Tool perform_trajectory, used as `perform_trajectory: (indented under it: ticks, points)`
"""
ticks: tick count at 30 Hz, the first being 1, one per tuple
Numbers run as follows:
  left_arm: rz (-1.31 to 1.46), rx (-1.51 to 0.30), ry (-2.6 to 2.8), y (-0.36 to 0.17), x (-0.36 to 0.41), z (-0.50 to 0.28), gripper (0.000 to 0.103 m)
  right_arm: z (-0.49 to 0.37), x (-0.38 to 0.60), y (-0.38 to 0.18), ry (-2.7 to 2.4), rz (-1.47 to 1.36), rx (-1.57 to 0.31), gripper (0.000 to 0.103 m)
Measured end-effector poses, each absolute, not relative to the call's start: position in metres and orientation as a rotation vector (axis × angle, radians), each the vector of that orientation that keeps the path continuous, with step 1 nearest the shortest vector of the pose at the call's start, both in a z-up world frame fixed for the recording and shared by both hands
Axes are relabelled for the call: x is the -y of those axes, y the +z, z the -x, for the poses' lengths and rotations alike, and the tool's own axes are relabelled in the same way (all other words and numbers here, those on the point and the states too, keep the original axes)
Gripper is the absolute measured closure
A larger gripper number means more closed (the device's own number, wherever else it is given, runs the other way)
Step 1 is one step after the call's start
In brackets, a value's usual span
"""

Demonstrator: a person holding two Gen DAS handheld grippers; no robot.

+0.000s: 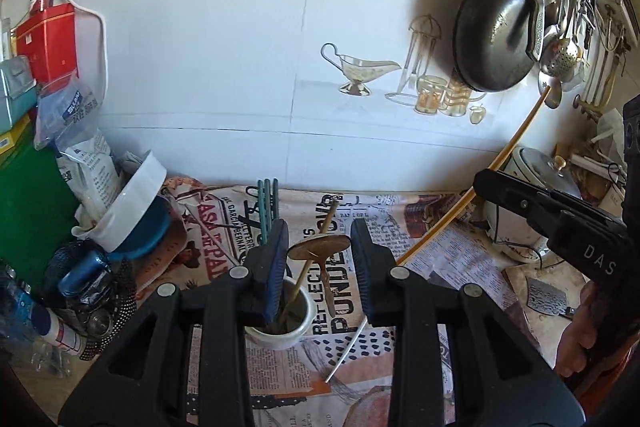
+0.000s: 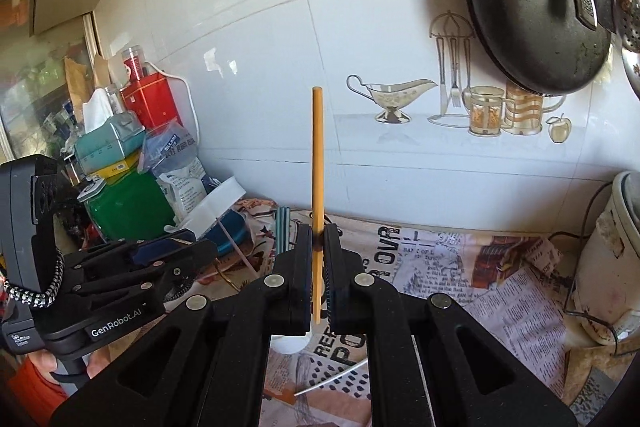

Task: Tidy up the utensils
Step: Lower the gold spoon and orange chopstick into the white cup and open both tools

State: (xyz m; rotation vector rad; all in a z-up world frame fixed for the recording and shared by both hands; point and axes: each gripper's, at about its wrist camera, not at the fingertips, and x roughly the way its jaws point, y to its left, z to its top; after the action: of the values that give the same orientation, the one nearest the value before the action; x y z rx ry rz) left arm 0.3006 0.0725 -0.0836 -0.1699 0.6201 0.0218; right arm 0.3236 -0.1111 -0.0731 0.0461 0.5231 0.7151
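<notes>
My right gripper [image 2: 318, 231] is shut on a long yellow stick [image 2: 317, 155] that stands nearly upright above the fingers. The left wrist view shows the same right gripper [image 1: 482, 183] at the right, with the yellow stick [image 1: 516, 143] slanting through it. My left gripper [image 1: 320, 225] is open above a white cup [image 1: 298, 327], which holds a thin wooden stick [image 1: 316, 239]. A brown wooden spoon [image 1: 318, 249] shows between the left fingers, untouched by the pads. From the right wrist view, the left gripper [image 2: 200, 247] hovers at the left.
Printed newspaper [image 1: 452, 251] covers the counter. Teal sticks [image 1: 267, 203] lie near the tiled wall, a pale straw [image 1: 348, 351] nearer me. A cleaver [image 1: 548, 297] and a rice cooker [image 2: 616, 259] are at the right. A black pan [image 2: 536, 7] hangs above. Boxes and bags [image 1: 52, 115] crowd the left.
</notes>
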Motion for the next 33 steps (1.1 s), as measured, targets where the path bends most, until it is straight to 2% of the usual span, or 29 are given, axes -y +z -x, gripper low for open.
perform_trajectory:
  ticks: [11,33]
  points:
    - [0.182,-0.656,0.096,-0.099,-0.116,-0.301,0.072,-0.331,0.060,-0.094,0.791,-0.029,-0.590,0.098]
    - [0.238,-0.851,0.060,-0.179,-0.138,-0.330,0.072,-0.358,0.006,-0.172,0.761,0.036,-0.850,0.098]
